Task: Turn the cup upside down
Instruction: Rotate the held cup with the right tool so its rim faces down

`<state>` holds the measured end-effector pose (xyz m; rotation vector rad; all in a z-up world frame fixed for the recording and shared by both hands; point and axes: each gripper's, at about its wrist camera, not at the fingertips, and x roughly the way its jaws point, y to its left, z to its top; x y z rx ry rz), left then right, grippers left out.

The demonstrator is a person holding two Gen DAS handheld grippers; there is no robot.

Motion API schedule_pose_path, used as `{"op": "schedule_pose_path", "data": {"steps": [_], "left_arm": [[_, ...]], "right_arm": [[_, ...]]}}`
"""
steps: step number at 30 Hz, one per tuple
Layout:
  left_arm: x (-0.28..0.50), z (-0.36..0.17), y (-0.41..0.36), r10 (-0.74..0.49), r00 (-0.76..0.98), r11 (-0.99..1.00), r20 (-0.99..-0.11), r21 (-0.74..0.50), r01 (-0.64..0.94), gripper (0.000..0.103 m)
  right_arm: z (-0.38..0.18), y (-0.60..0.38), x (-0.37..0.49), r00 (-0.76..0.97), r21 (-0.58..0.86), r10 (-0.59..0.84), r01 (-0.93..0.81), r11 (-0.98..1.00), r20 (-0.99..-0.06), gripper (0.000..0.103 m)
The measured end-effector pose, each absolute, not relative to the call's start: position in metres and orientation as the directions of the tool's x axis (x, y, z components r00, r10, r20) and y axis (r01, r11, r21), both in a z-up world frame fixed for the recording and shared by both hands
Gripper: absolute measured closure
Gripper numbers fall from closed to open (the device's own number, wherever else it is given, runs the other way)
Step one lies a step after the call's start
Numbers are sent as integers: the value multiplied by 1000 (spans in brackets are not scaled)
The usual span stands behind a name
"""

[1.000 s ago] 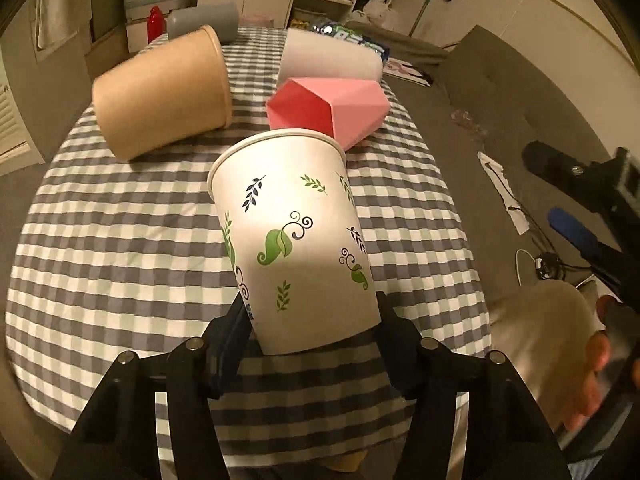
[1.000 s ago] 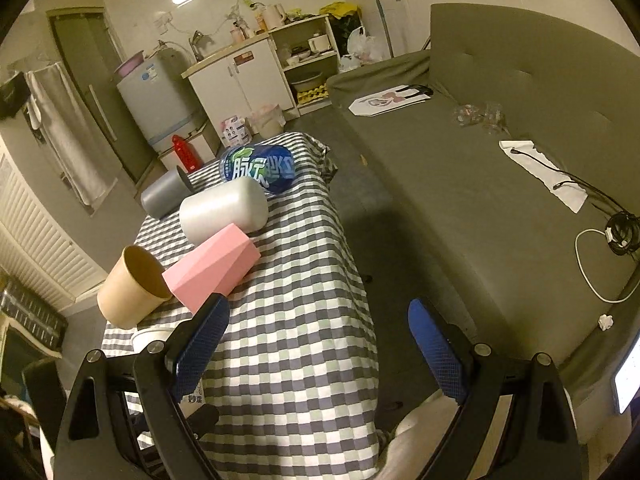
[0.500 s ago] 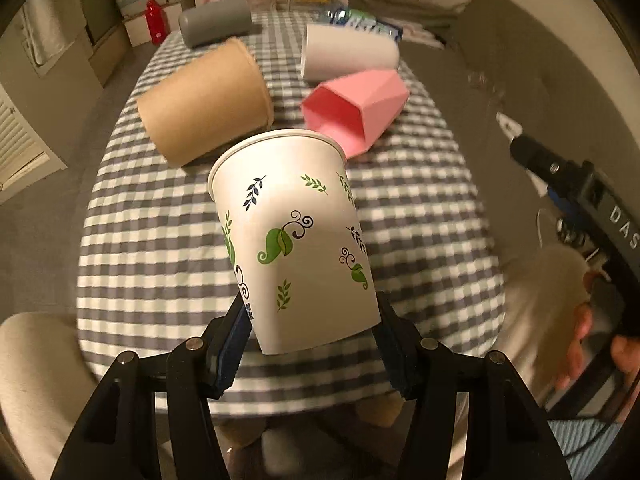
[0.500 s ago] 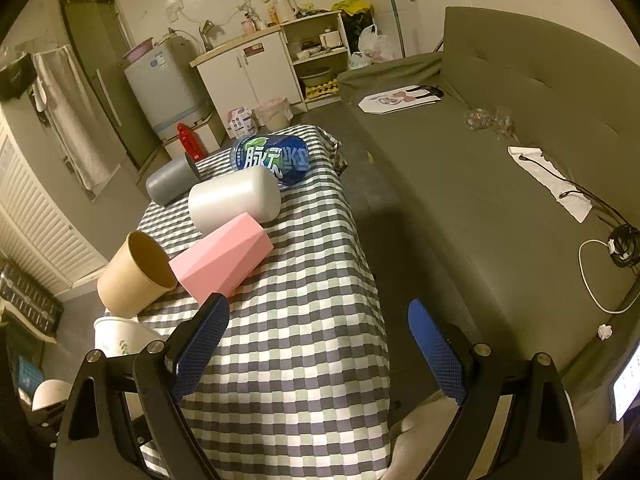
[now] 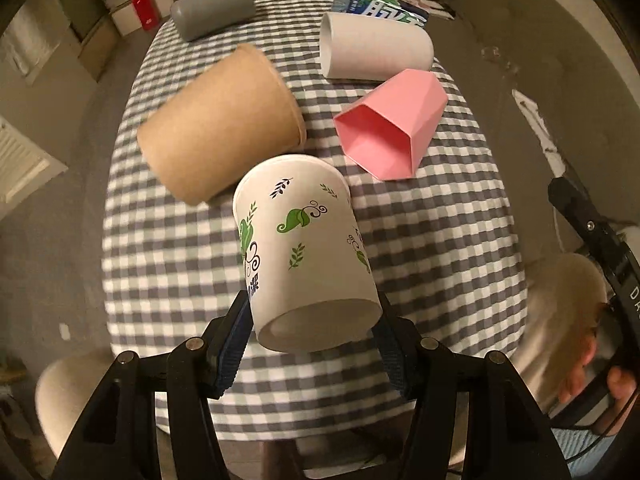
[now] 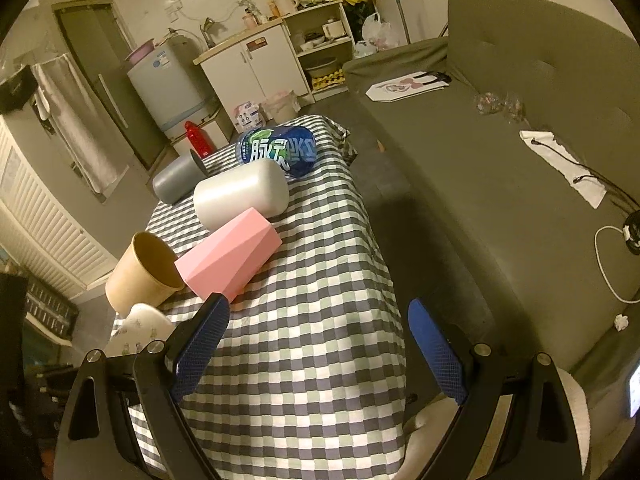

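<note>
My left gripper [image 5: 316, 332] is shut on a white paper cup with green leaf prints [image 5: 304, 248]. It holds the cup above the checked table [image 5: 440, 232], base end toward the camera and rim tilted away and down. The cup also shows blurred at the left edge of the right wrist view [image 6: 138, 328]. My right gripper [image 6: 316, 336] is open and empty above the table's near right part.
On the table lie a brown paper cup [image 5: 220, 124], a pink faceted cup [image 5: 392, 132], a white cup [image 5: 376, 48], a grey cup [image 5: 212, 16] and a blue bottle [image 5: 380, 2]. A grey sofa [image 6: 500, 184] runs along the table's right side.
My left gripper has risen and tipped forward with the cup, so the cup's base now faces the camera and its rim points more downward. The right gripper barely moved.
</note>
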<state>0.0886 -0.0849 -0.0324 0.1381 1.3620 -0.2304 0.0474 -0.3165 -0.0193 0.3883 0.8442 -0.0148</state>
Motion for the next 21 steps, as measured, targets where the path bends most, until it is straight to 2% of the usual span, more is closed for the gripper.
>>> {"op": "schedule_pose_path", "data": {"steps": [4, 21], "left_arm": [[97, -32, -89, -54, 194, 961, -979, 2, 277, 43], [114, -19, -89, -84, 213, 959, -973, -21, 283, 43]], "right_arm": [[-22, -318, 50, 664, 343, 150, 169, 924, -732, 12], [-27, -315, 56, 650, 347, 164, 163, 924, -742, 12]]}}
